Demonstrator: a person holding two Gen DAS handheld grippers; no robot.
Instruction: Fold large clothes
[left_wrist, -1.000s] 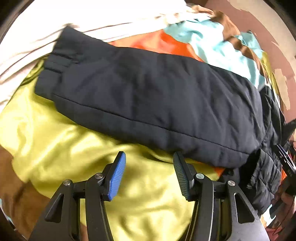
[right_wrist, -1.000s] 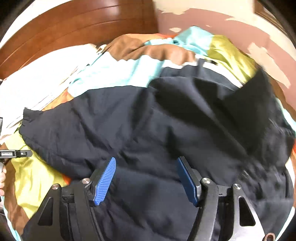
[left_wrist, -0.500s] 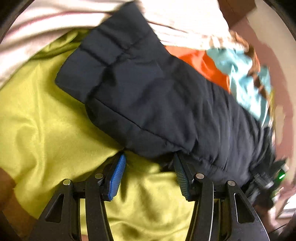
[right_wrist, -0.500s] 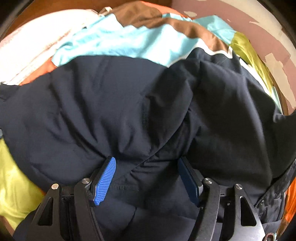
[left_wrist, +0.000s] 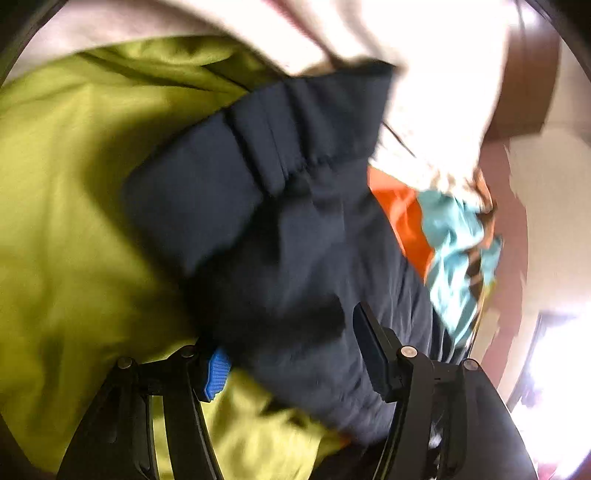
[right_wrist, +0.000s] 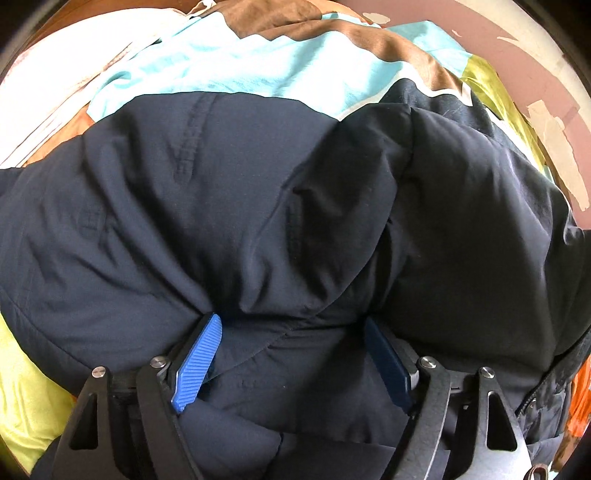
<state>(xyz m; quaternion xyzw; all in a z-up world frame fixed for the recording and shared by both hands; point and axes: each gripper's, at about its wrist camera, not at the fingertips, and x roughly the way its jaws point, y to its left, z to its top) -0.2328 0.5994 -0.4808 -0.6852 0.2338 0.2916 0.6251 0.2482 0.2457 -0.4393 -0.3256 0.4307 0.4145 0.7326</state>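
A: Left wrist view first. What's there?

B: Blurry shot. Left gripper (left_wrist: 291, 343) has its jaws spread wide, w/ the jacket (left_wrist: 295, 229) sleeve lying between the fingers. Blue pad on the left finger (left_wrist: 216, 374) is partly under the fabric edge; right finger lies on top of the dark cloth. Not clamped on anything.

A: And the jacket itself?

B: Navy, padded. The sleeve runs from the gripper up toward the top centre, its cuff end lying against a white sheet (left_wrist: 424, 66). Under it, a lime blanket (left_wrist: 74, 221) fills the left side. Orange and teal bedding (left_wrist: 443, 236) shows to the right, wall beyond.

A: OK, right wrist view?

B: Right gripper (right_wrist: 293, 354) also wide apart, pressed into the jacket (right_wrist: 258, 206) body. Fabric bulges up between and around both fingers (right_wrist: 197, 363), creases fanning out from them. Pads aren't pinching, so it's released.

A: Where's the jacket lie here?

B: Spread across nearly the whole frame, on the bed. Teal and brown bedding (right_wrist: 236, 62) behind it, lime blanket (right_wrist: 29, 402) at lower left, a bit of orange at far right. Zip edge visible lower right.
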